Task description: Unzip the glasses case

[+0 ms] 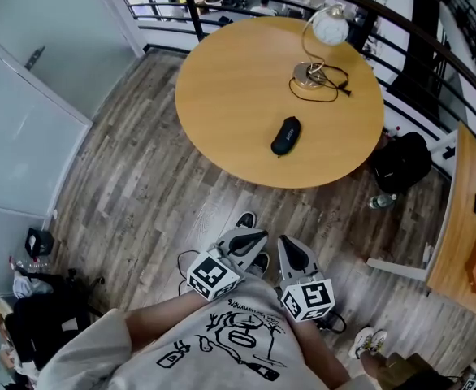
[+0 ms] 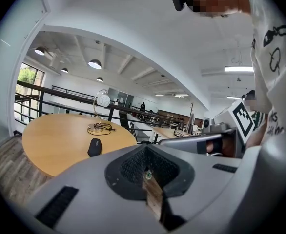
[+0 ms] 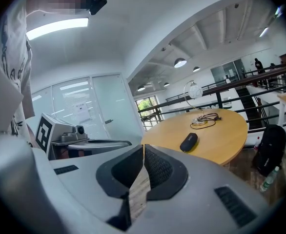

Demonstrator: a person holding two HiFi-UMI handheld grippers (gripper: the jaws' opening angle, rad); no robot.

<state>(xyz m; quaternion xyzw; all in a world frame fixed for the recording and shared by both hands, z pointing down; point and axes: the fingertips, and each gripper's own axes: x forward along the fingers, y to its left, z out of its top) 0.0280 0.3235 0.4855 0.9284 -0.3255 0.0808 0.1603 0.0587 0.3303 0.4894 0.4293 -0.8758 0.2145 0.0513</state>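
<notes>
Wood-plank floor (image 1: 157, 193), open between both pairs of jaws and the near rim of the round surface (image 1: 222, 80). Left gripper (image 1: 253, 236) and right gripper (image 1: 292, 245) side by side, low against a printed shirt (image 1: 230, 348), tips pointing ahead toward that rim. Each pair of jaws clenched, pads pressed together on nothing.

Black glasses case (image 1: 285, 135) well ahead of the jaws, out of reach of both. Lies flat and alone on the bare wood, a short way in from the near rim and slightly toward the right jaws' side. Plenty of clear wood on every side of it.

Farther beyond the case, near the far rim: a desk lamp (image 1: 329, 24) with a round white head on a curved stem, and a loose black cable (image 1: 335, 81) coiled about its base. Dark railing (image 1: 433, 51) curving past the far edge.

Ahead and to the right of the right jaws, a black backpack (image 1: 400, 162) on the floor close against the rim, with a water bottle (image 1: 382, 201) beside it. Second desk (image 1: 465, 226) farther right. Dark shoe (image 1: 246, 220) just ahead of the left jaws.
</notes>
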